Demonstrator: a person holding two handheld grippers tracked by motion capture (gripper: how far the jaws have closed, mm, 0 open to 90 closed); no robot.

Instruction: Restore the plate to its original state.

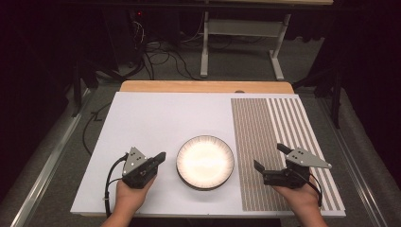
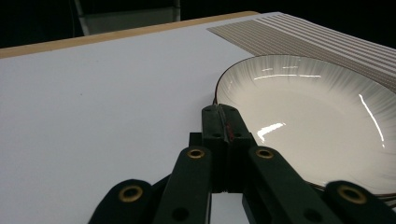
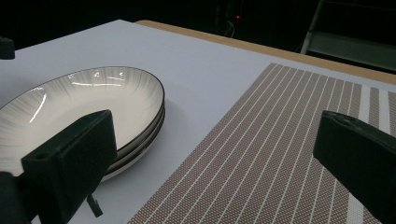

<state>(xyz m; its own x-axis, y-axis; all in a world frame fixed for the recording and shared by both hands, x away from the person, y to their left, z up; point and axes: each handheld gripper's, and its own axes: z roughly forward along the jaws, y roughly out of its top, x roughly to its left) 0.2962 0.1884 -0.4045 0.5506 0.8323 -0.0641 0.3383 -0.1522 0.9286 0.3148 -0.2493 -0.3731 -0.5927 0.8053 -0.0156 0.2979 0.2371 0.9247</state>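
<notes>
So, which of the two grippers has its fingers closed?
The left gripper, beside the plate stack, has closed fingers; the right gripper stands wide open.

White tabletop (image 1: 151,118) on a wooden board, wood edge (image 1: 203,86) showing along the far side. Grey carpet floor (image 1: 236,66) beyond, black cables (image 1: 161,59) trailing across it. White metal table frame (image 1: 204,47) stands past the far edge. Dark curtains on both sides, room dim, light falls on the table from above. Small red LED (image 1: 138,13) at the back left.
</notes>
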